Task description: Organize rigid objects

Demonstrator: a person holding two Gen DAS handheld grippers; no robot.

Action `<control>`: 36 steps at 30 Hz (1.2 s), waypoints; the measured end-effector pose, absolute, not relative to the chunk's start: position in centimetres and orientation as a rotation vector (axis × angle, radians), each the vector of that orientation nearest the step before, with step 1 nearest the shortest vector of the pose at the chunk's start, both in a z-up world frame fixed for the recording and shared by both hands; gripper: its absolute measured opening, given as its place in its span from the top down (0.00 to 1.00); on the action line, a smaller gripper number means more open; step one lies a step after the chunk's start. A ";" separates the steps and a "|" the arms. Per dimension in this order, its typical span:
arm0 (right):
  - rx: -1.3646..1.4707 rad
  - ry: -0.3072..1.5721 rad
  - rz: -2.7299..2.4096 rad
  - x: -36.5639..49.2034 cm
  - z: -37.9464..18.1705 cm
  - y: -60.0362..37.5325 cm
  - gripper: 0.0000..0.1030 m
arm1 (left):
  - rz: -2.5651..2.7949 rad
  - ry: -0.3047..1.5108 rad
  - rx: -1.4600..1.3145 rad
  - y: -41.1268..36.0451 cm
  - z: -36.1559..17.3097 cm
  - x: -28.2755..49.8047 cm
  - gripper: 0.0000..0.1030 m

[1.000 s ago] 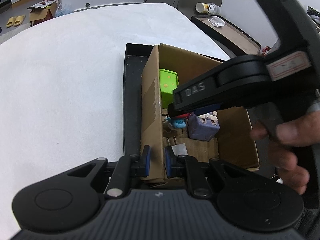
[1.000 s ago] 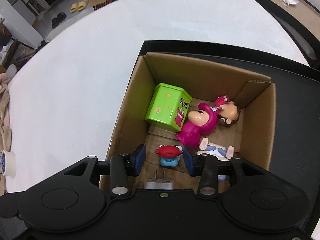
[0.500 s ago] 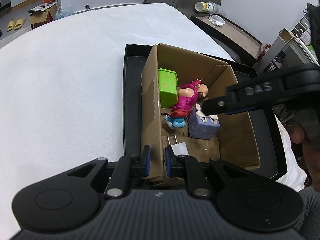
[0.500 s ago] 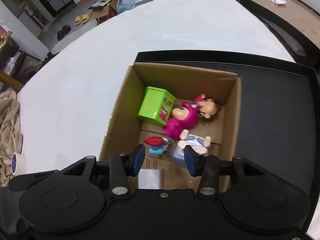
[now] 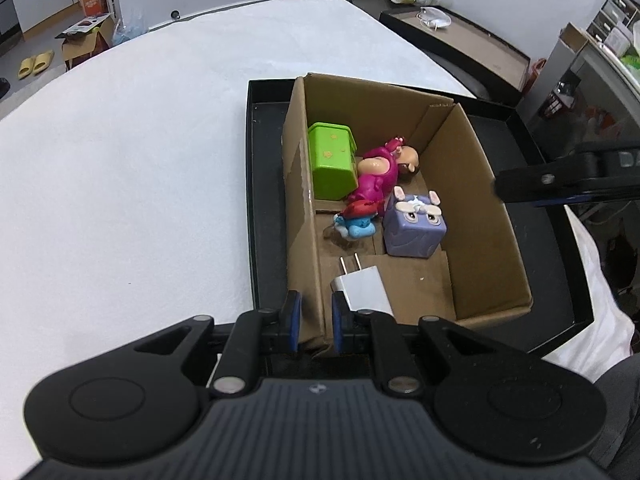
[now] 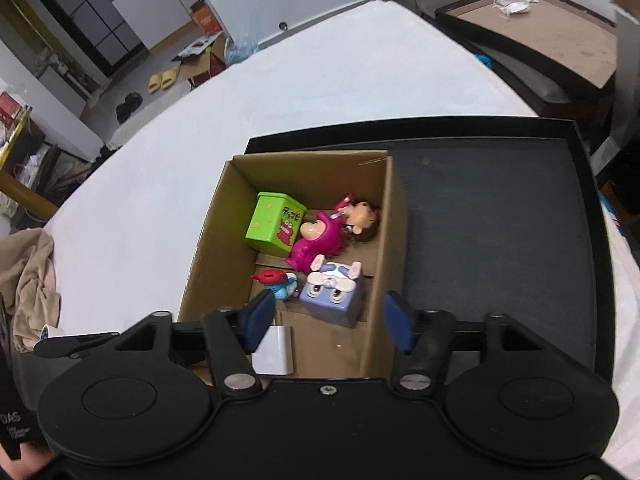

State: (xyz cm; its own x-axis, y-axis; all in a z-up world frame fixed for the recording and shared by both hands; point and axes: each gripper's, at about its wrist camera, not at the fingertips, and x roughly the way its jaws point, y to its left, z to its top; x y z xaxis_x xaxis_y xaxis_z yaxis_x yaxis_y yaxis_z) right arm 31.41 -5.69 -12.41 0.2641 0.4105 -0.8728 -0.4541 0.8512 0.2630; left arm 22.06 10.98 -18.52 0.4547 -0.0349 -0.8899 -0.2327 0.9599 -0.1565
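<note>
A cardboard box [image 5: 472, 184] [image 6: 394, 224] stands in a black tray [image 5: 260, 208] [image 6: 500, 216]. Inside lie a green tin [image 5: 332, 166] [image 6: 274, 222], a pink figure [image 5: 378, 176] [image 6: 320, 240], a brown-haired doll [image 6: 362, 218], a red-and-blue toy [image 5: 358, 220] [image 6: 280, 282], a purple cube toy [image 5: 414, 224] [image 6: 334, 294] and a white plug [image 5: 364, 288] [image 6: 274, 350]. My left gripper [image 5: 314, 322] is shut on the box's near left wall. My right gripper [image 6: 326, 322] is open and empty above the box's near end; it also shows in the left wrist view [image 5: 560, 178].
The tray sits on a white table [image 5: 120, 168] [image 6: 320, 80]. A beige cloth [image 6: 28, 280] and a tape roll [image 6: 48, 332] lie at the table's left. A dark side table [image 6: 540, 40] with a cup stands behind.
My right gripper has lifted up and back out of the box and opened wide. The left gripper has kept its hold on the box wall.
</note>
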 end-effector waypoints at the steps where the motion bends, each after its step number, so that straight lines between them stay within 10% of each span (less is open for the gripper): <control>1: -0.040 1.161 0.583 31.3 -12.3 -6.0 0.39 | 0.127 1.100 -0.266 11.0 -18.4 22.1 0.85; 14: 0.018 1.081 0.543 29.2 -11.7 -11.8 0.21 | 0.168 1.112 -0.148 9.3 -16.1 21.5 0.81; 27: 0.018 0.995 0.490 26.6 -10.1 -14.8 0.02 | 0.204 1.038 -0.153 7.1 -12.1 19.8 0.37; 36: 0.027 0.951 0.467 24.6 -8.3 -15.9 0.00 | 0.173 0.971 -0.156 4.8 -9.4 17.6 0.25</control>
